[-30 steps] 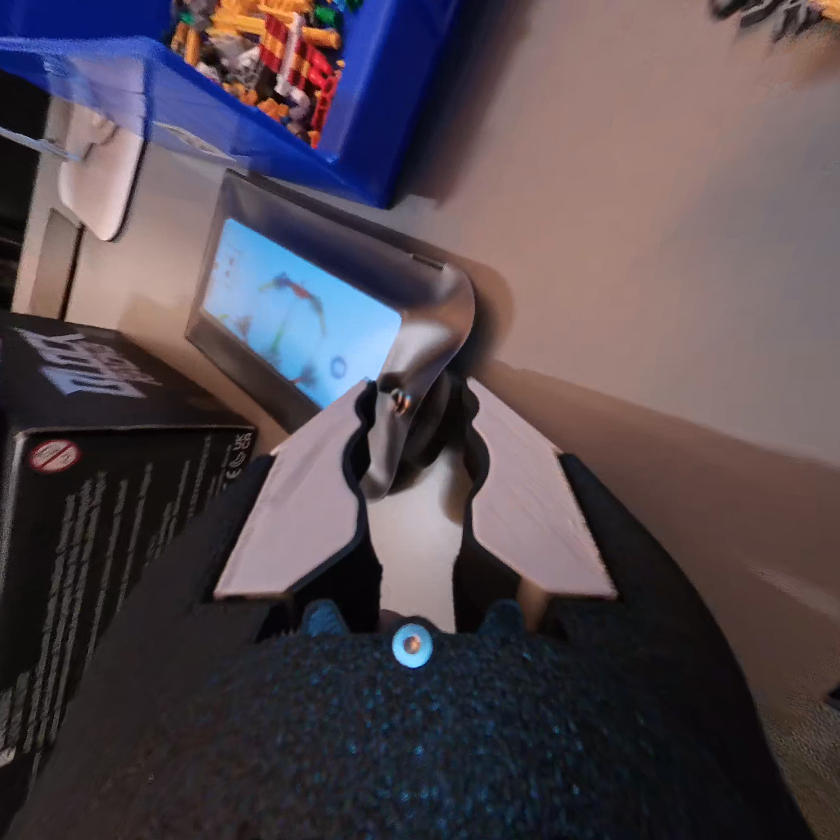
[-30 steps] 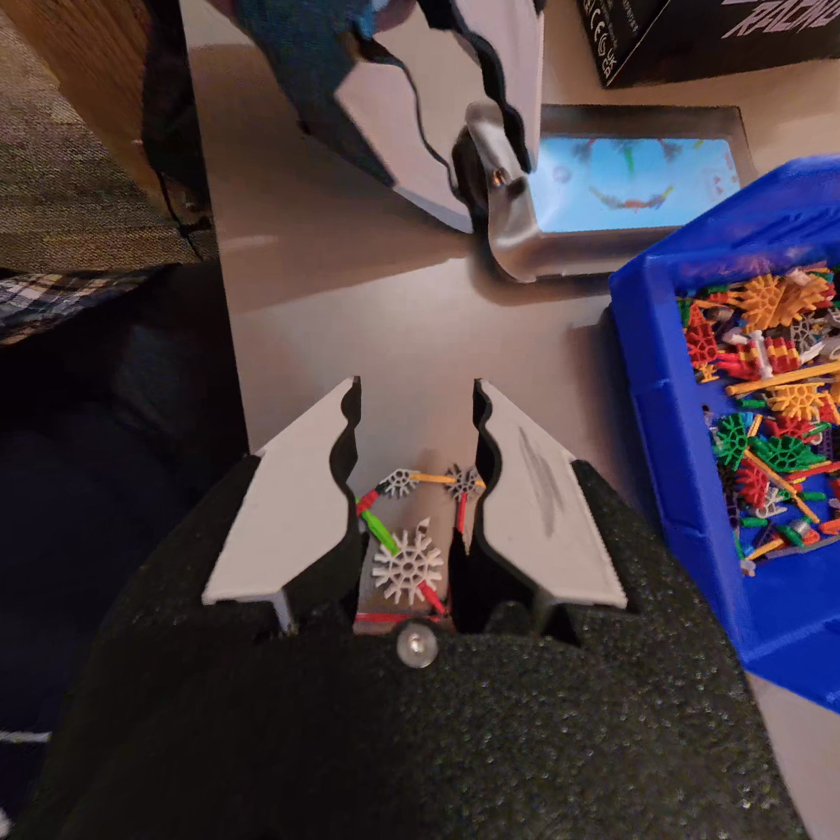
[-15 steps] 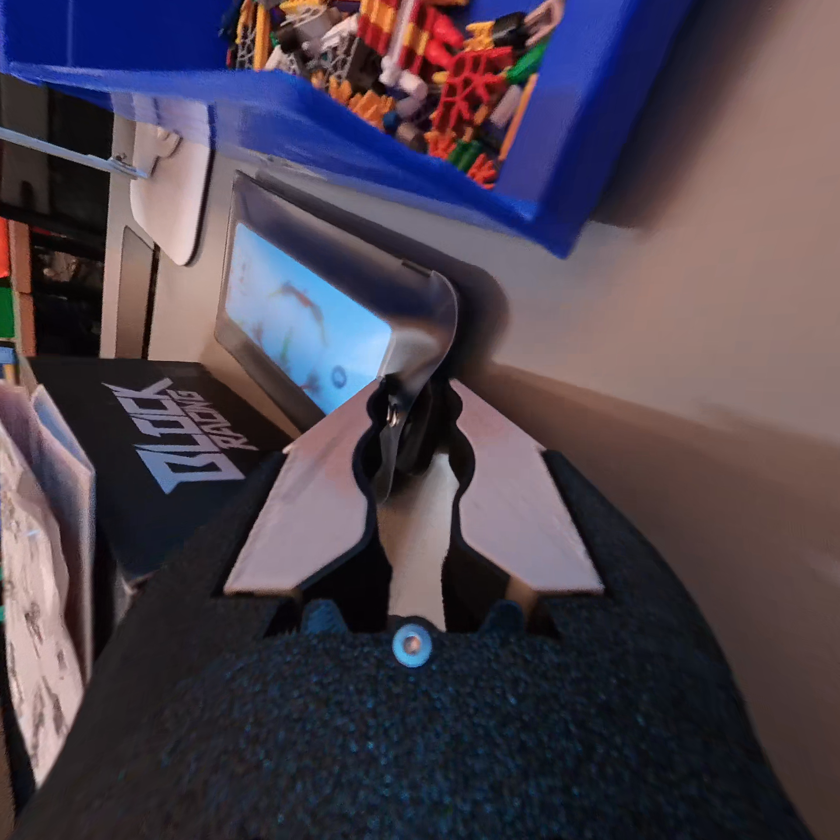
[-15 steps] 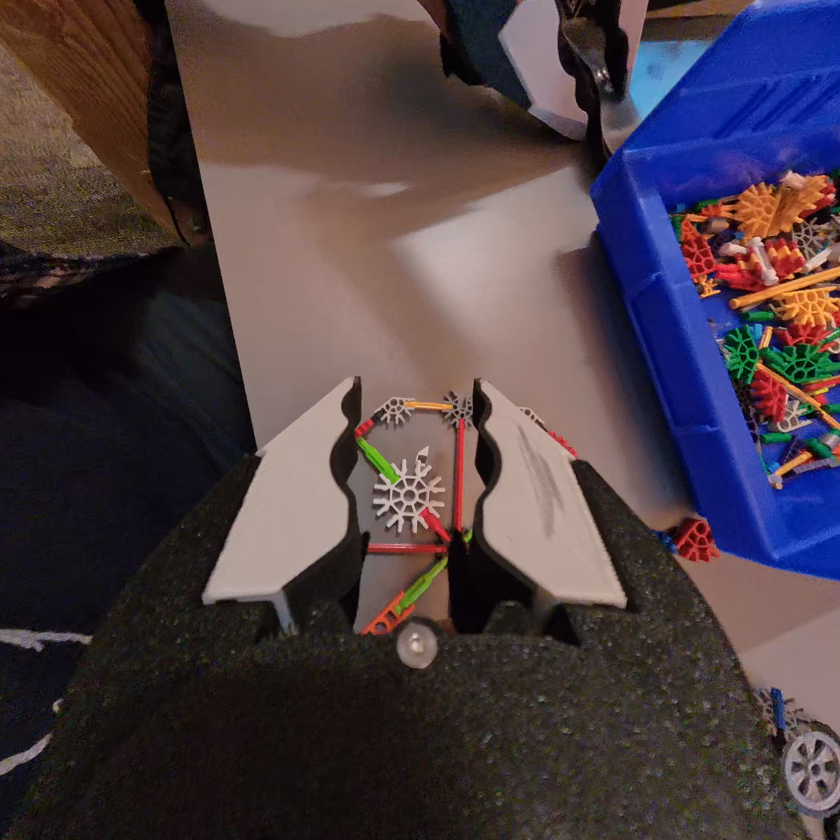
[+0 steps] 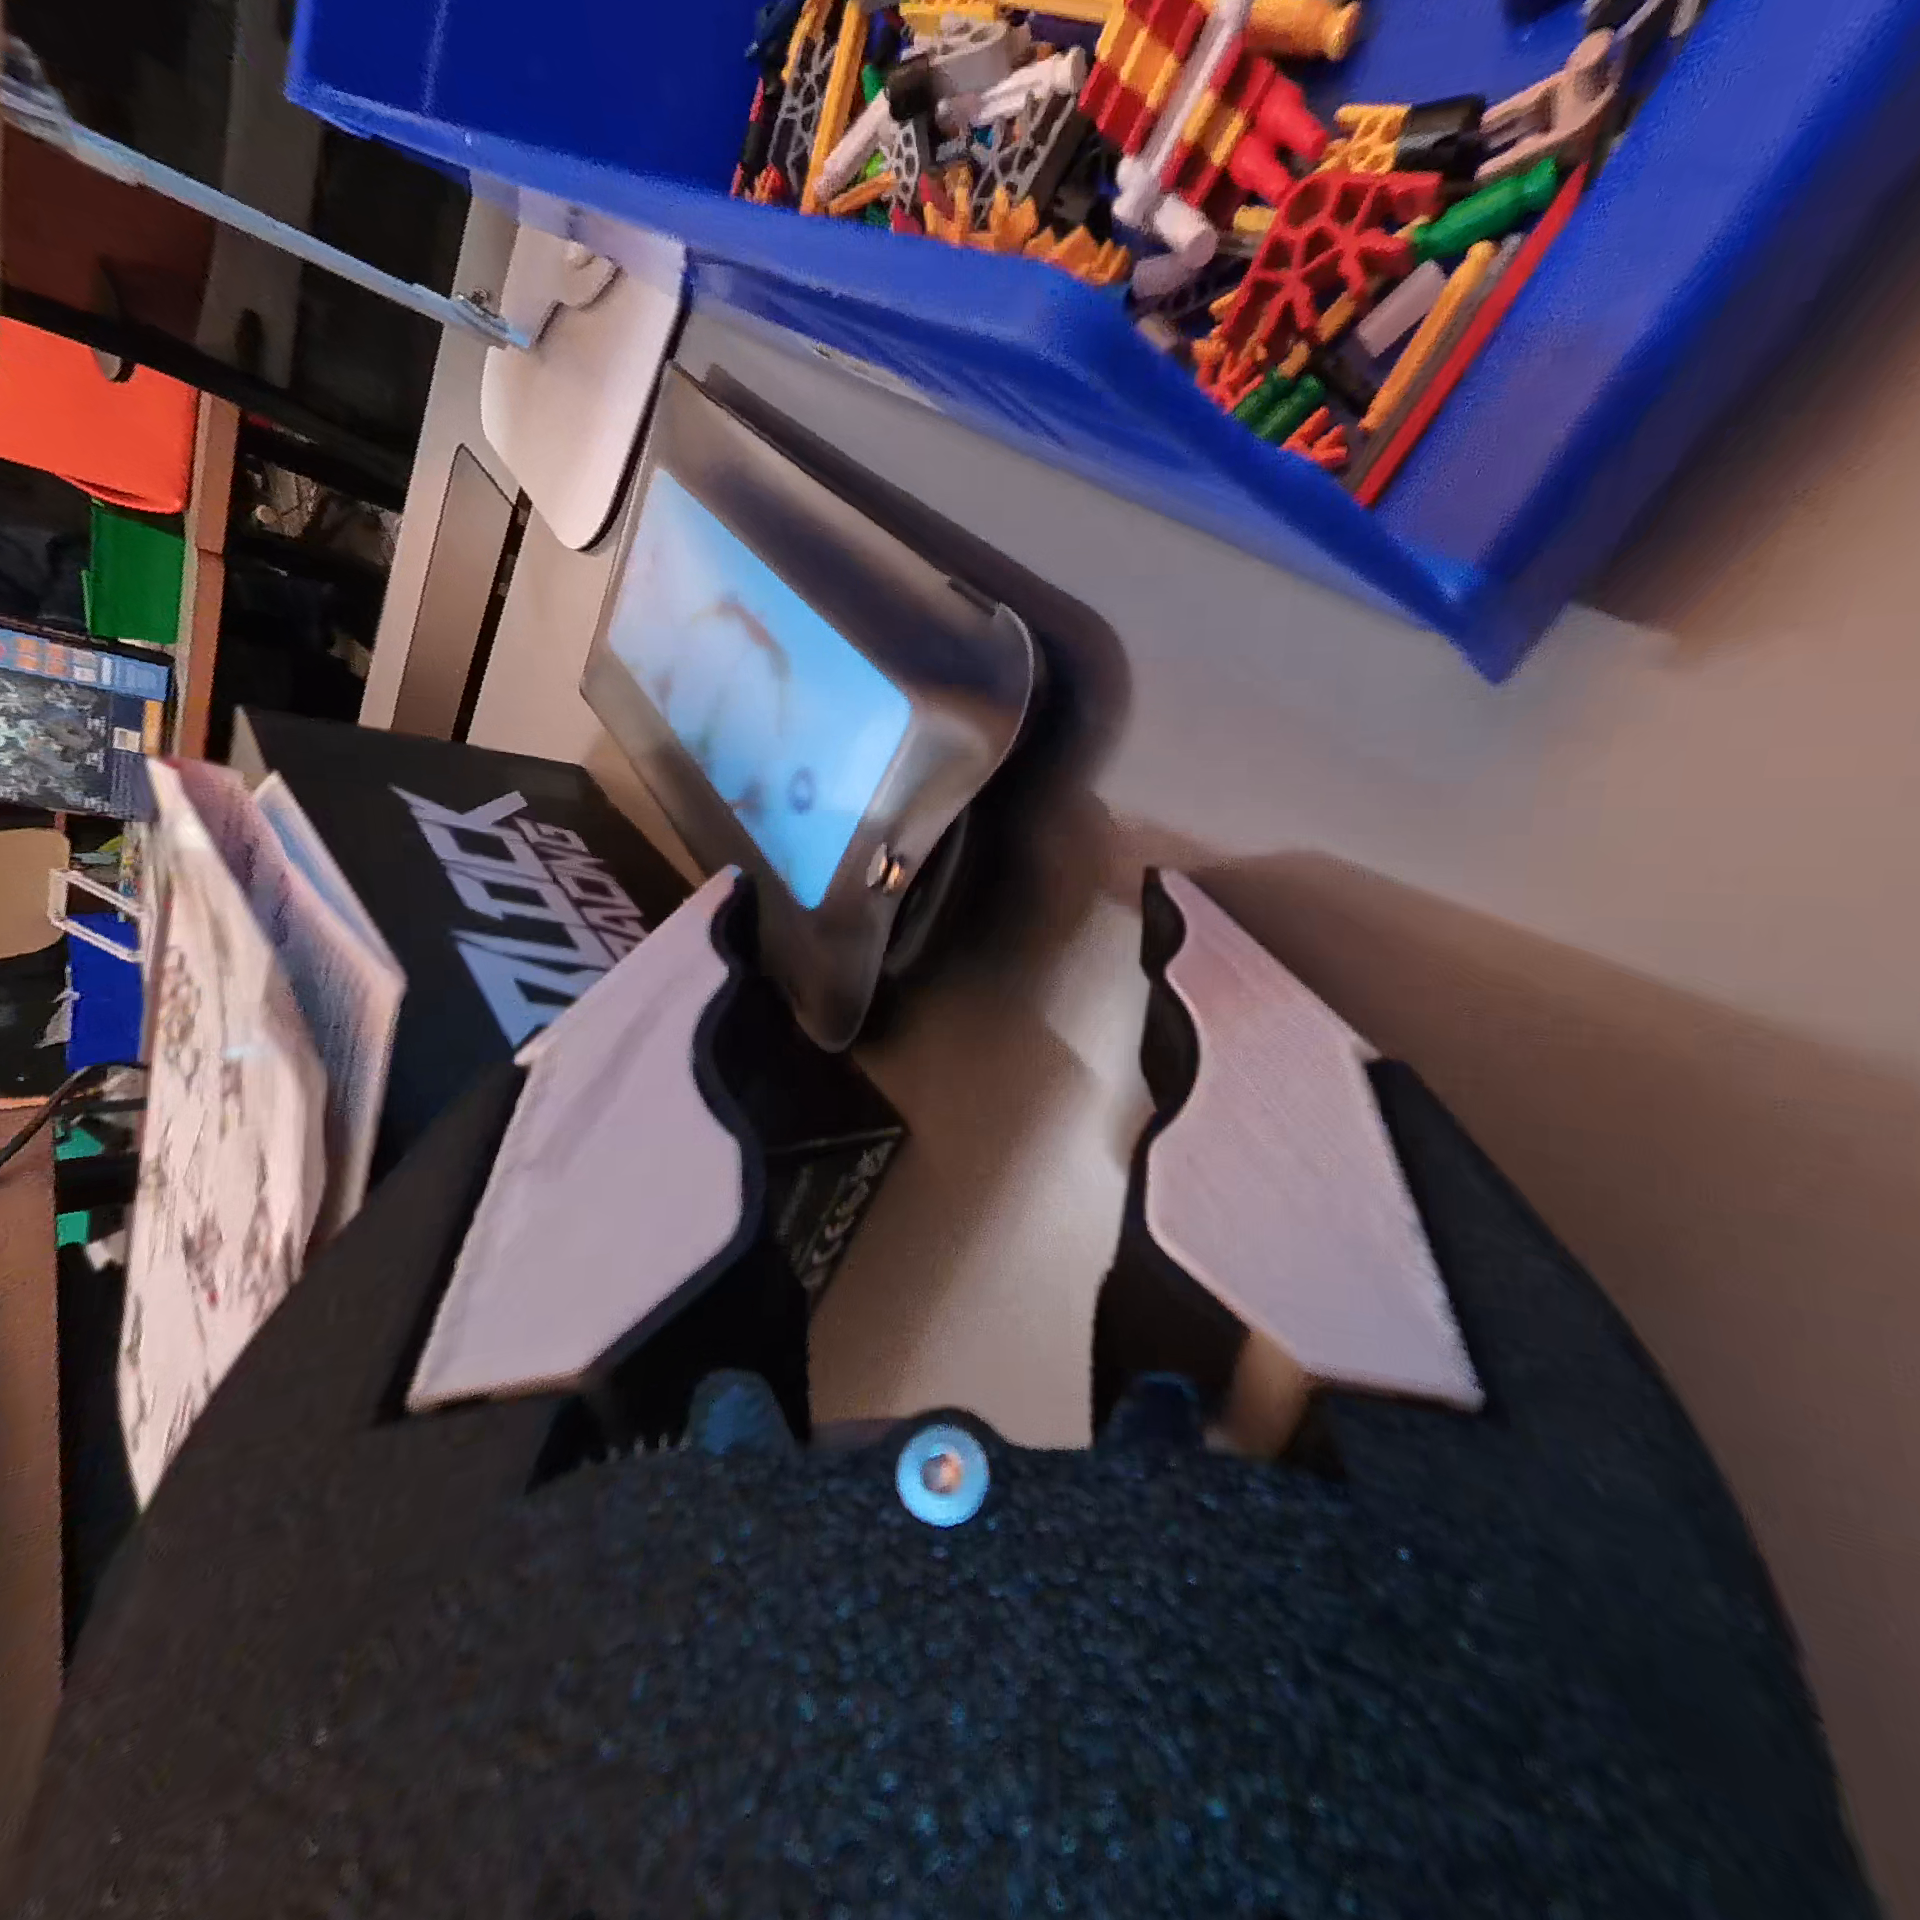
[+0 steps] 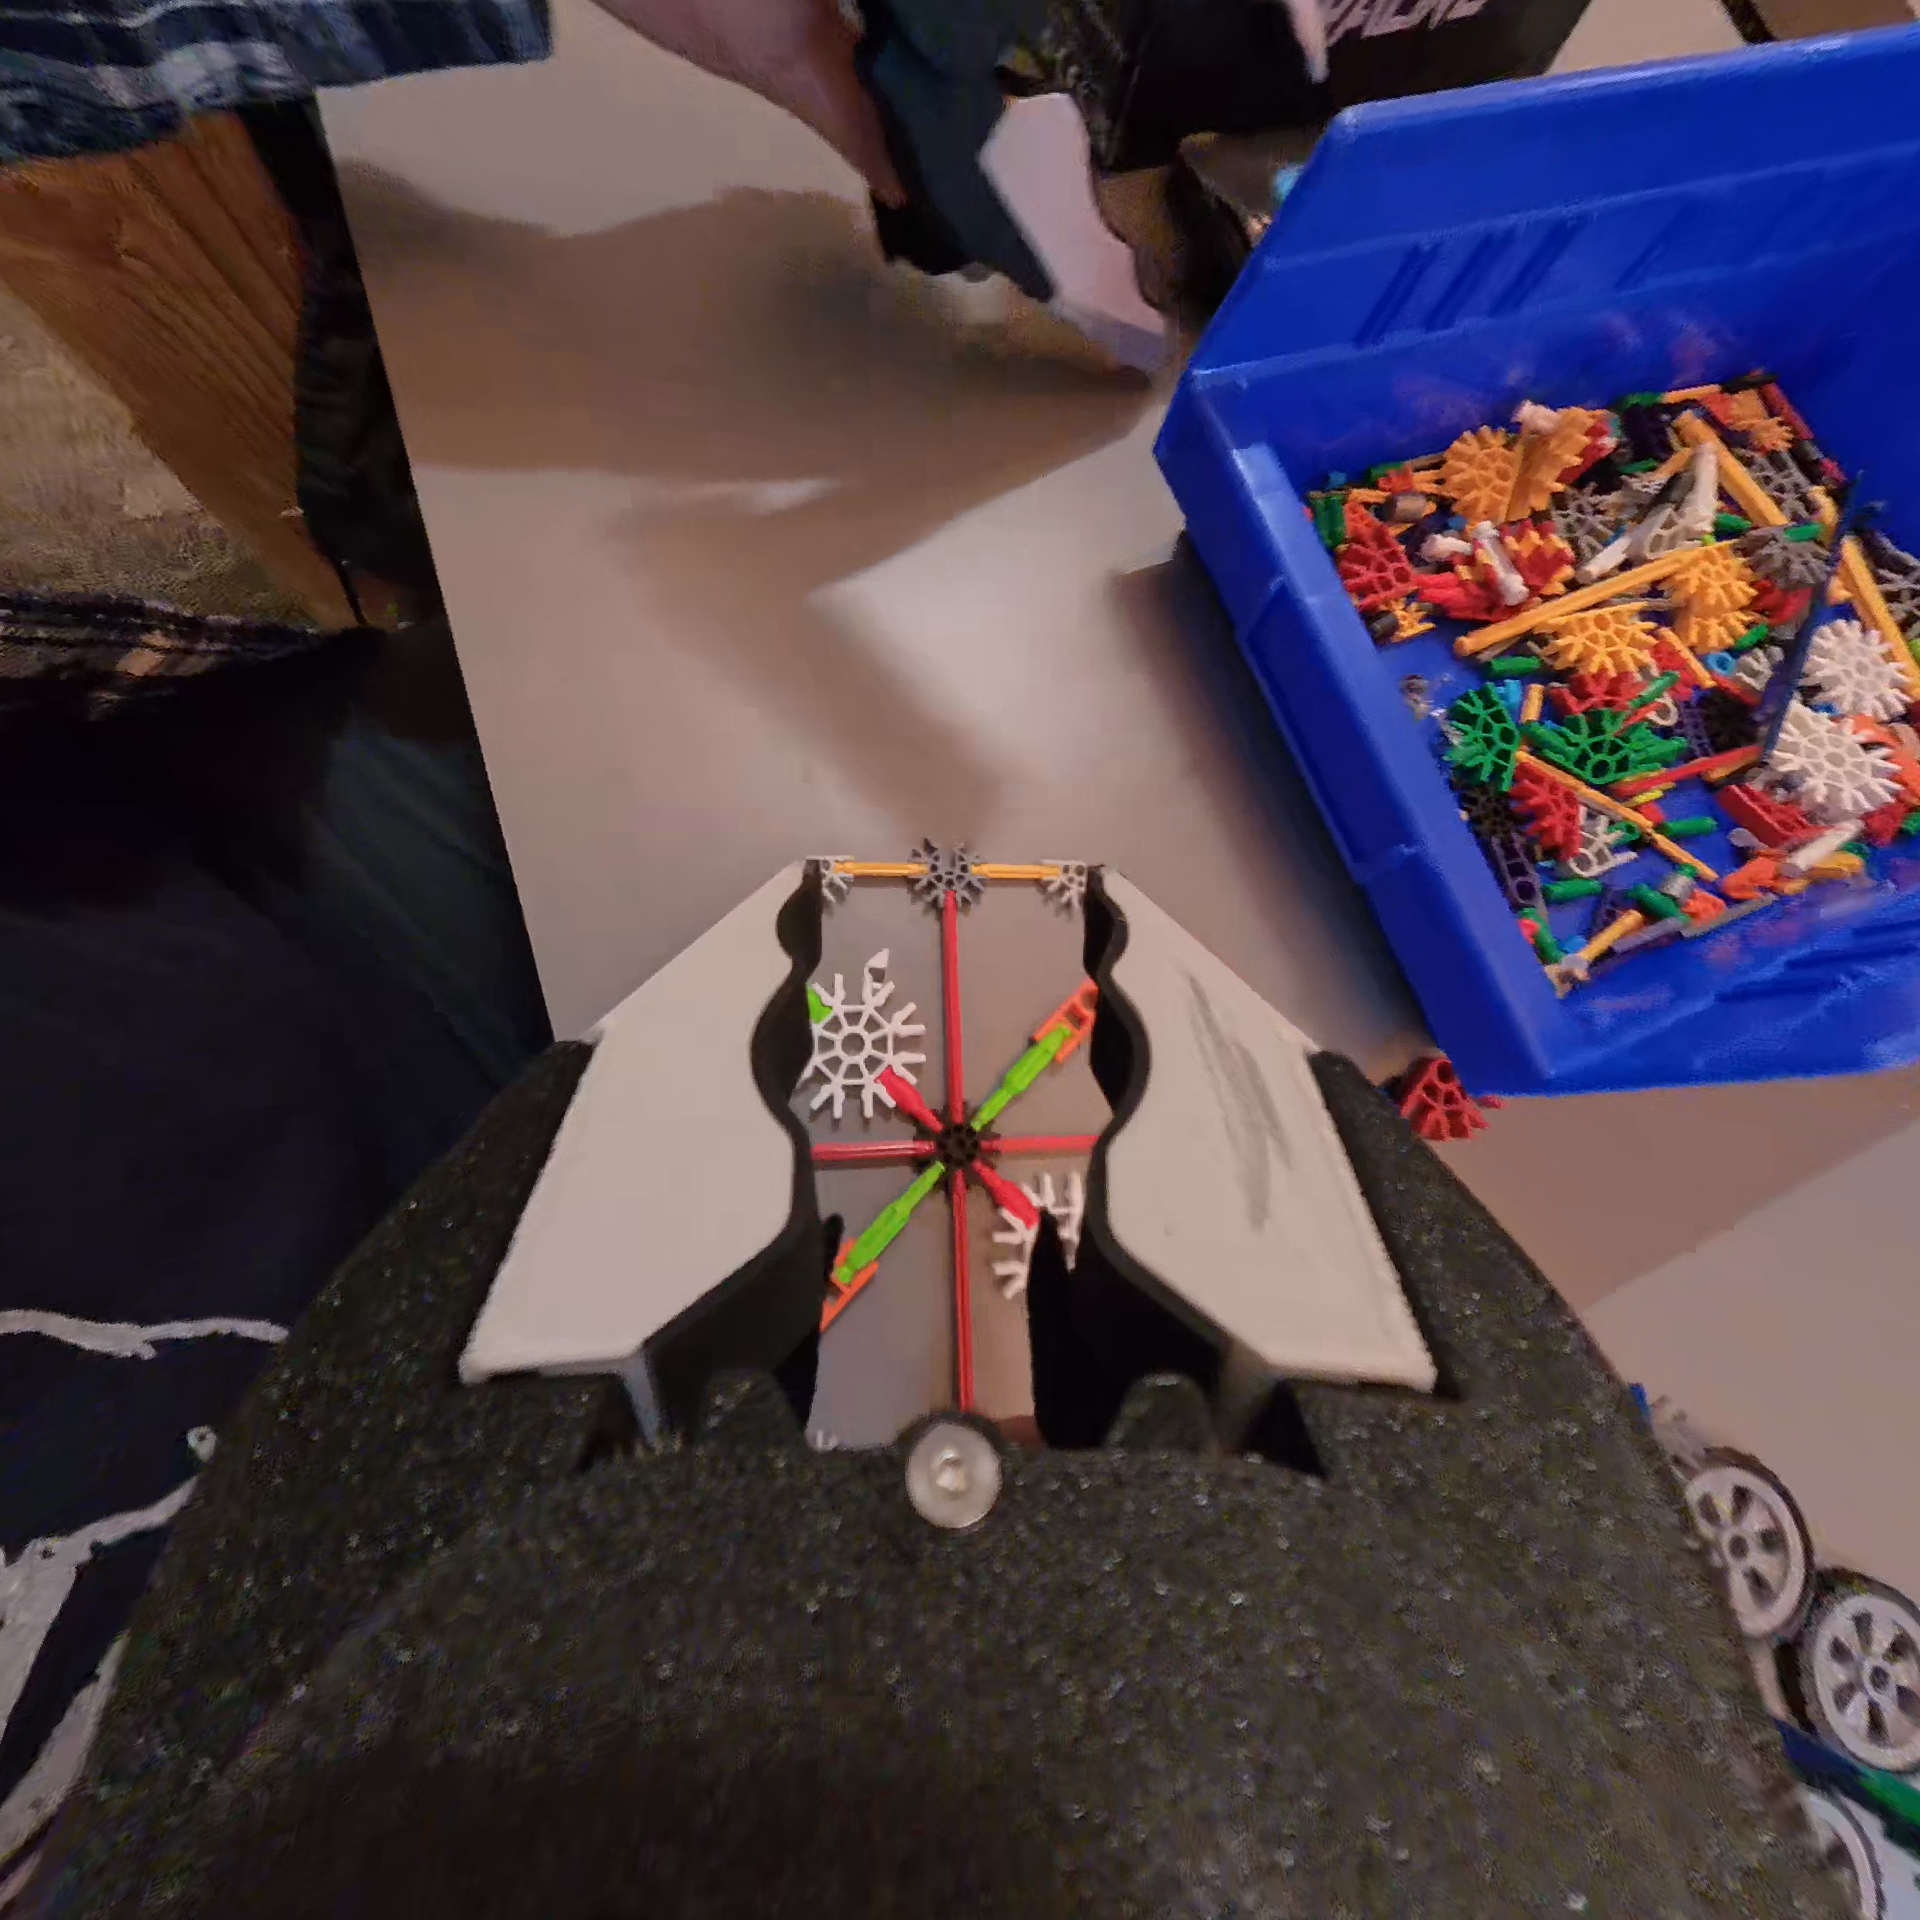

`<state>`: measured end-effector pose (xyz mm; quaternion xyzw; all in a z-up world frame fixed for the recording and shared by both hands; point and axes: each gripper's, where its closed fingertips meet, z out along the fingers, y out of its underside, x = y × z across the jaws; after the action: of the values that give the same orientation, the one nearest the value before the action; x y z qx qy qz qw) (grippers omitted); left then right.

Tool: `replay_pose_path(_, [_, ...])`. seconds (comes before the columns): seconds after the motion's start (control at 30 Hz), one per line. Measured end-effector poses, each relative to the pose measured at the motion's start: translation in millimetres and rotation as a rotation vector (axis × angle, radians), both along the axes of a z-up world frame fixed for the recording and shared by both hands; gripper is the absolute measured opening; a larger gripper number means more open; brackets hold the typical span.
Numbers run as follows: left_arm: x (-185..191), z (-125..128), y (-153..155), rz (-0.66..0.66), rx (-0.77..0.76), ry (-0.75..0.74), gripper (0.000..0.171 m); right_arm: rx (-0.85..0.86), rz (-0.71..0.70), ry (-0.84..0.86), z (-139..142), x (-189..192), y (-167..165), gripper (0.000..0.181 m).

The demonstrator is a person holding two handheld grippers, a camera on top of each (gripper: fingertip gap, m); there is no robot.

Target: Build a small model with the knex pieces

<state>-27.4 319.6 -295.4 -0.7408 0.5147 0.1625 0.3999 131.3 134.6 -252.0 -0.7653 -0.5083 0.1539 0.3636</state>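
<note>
The left claw (image 5: 940,914) is seen spread wide and empty; the stand (image 5: 914,831) gripped a second ago has been released beside the bin (image 5: 1039,343). The right claw (image 6: 951,883), parted and empty, is held over the rod model (image 6: 954,1141) near the bin.

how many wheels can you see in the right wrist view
2 clear grey-spoked wheels at the right edge: one upper wheel, one lower wheel just below it. A third may be cut off at the bottom corner.
</note>
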Motion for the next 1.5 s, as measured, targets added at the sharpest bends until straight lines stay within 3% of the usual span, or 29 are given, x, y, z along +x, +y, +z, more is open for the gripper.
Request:
replay_pose_path(0.13, [4.6, 17.8, -22.2, -0.015, -0.019, -0.092, 0.084, 0.036, -0.083, 0.029, 9.8, 21.0, 16.9, 0.057])
replay_pose_path(0.27, [25.4, 48.9, -43.0, -0.102, -0.043, -0.216, 0.083, 0.085, -0.171, -0.005, 18.3, 48.6, 45.5, 0.059])
replay_pose_path(0.4, [67.5, 72.0, -63.7, -0.288, -0.057, -0.275, 0.077, 0.126, -0.213, -0.08, 20.6, 66.5, 71.6, 0.059])
replay_pose_path(0.63, [121.0, 36.5, -65.0, -0.464, -0.149, -0.186, 0.059, 0.055, -0.18, -0.117, 1.5, 57.1, 94.4, 0.051])
replay_pose_path(0.7, [127.6, 22.0, -66.3, -0.491, -0.204, -0.166, 0.043, 0.022, -0.167, -0.121, -8.5, 51.6, 98.2, 0.047])
replay_pose_path(0.77, [131.5, 10.7, -66.4, -0.5, -0.235, -0.155, 0.038, 0.003, -0.157, -0.136, -19.0, 47.7, 102.4, 0.047])
replay_pose_path(0.93, [133.5, 11.3, -61.4, -0.493, -0.2, -0.171, 0.029, 0.008, -0.15, -0.181, -35.9, 43.9, 114.4, 0.045])
replay_pose_path(1.0, [132.9, 11.4, -60.4, -0.492, -0.183, -0.167, 0.027, 0.03, -0.155, -0.191, -35.1, 45.2, 118.6, 0.035])
replay_pose_path(1.13, [132.8, 12.7, -63.4, -0.484, -0.171, -0.149, 0.021, 0.053, -0.137, -0.224, -35.6, 48.1, 117.3, 0.032])
replay_pose_path(1.37, [130.3, 12.5, -79.5, -0.502, -0.193, -0.15, 0.022, 0.052, -0.114, -0.235, -34.9, 47.2, 104.6, 0.03])
replay_pose_path(1.5, [127.3, 12.0, -86.3, -0.515, -0.253, -0.148, 0.031, 0.048, -0.113, -0.206, -33.1, 39.6, 98.3, 0.036])
